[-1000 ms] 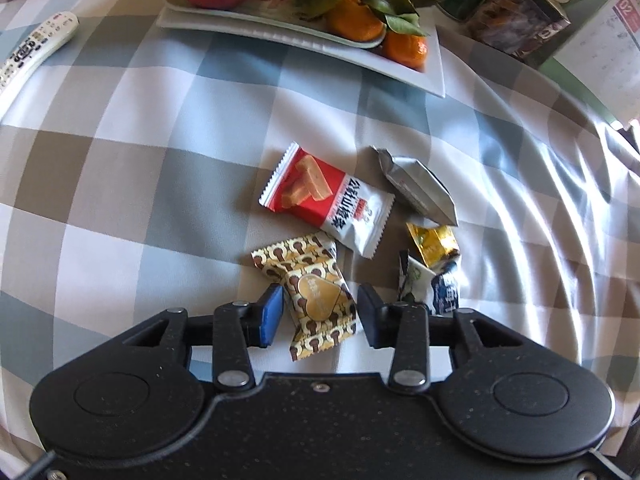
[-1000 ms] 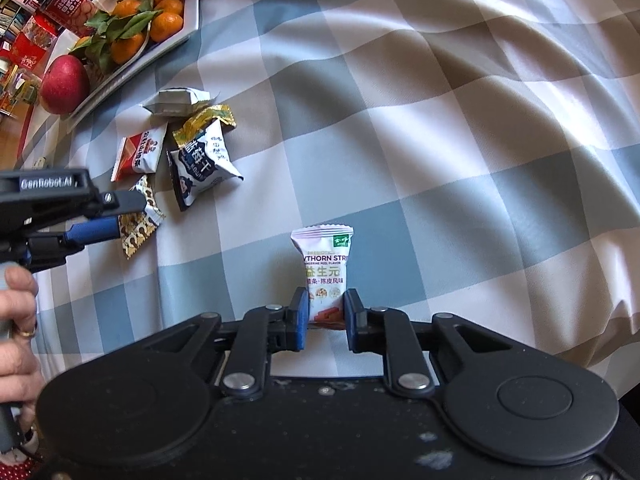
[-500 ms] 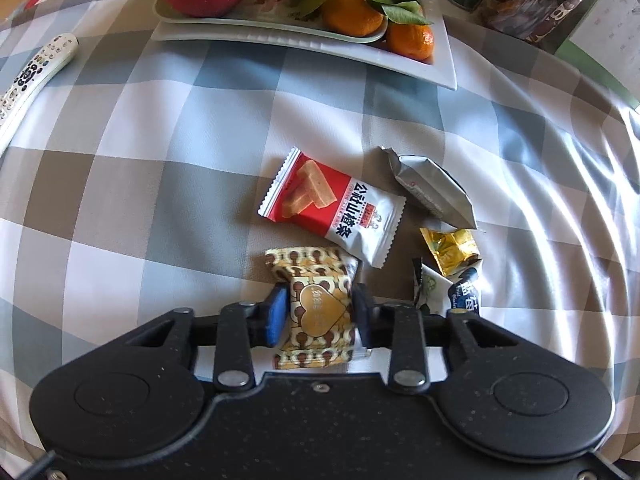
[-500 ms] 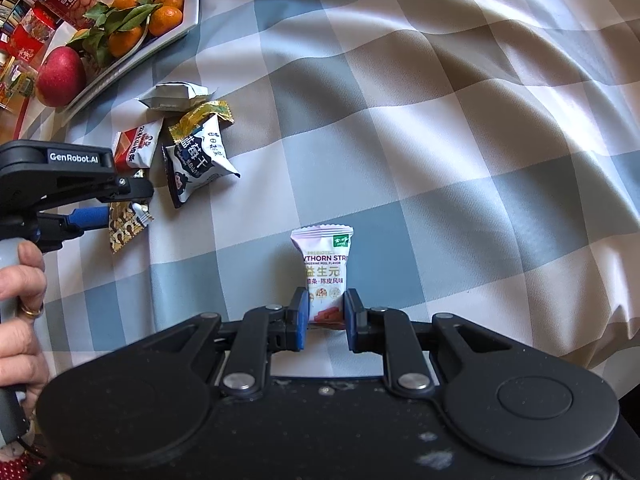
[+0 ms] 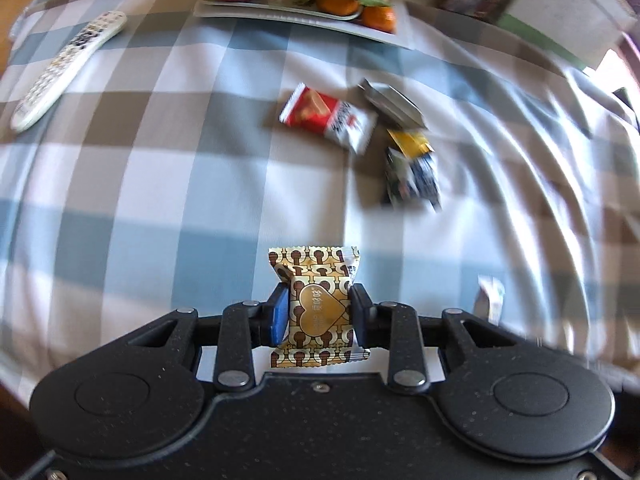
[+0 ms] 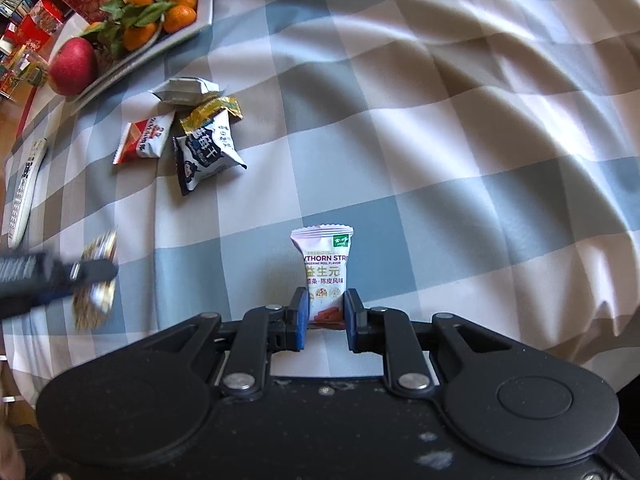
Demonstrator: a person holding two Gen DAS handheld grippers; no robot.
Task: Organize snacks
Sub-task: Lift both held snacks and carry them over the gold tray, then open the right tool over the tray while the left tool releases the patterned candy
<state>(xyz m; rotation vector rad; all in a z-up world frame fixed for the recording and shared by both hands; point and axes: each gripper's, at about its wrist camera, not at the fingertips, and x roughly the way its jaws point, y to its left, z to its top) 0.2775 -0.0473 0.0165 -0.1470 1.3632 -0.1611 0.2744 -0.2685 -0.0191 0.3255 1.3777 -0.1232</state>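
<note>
Pinching gold heart-print packet (image 5: 316, 312) mid-body in my left gripper (image 5: 318, 314), clear of checked cloth (image 5: 160, 184); light, crinkly, slippery, so I stay off crimped ends. Right gripper (image 6: 325, 314) clamped on white hawthorn packet (image 6: 325, 272), well apart from fruit tray (image 6: 206, 8).

White snack packet (image 6: 325, 270) printed "PREBIOTICS", "…YTHORN STR…", "…NGERINE PEEL FLAVOR", large "益生元", "陈皮风味" below, navy-and-white packet (image 6: 206, 151) with Chinese characters, "莓干" legible, gold heart-patterned packet (image 5: 318, 307) with small Chinese characters, too small to read
</note>
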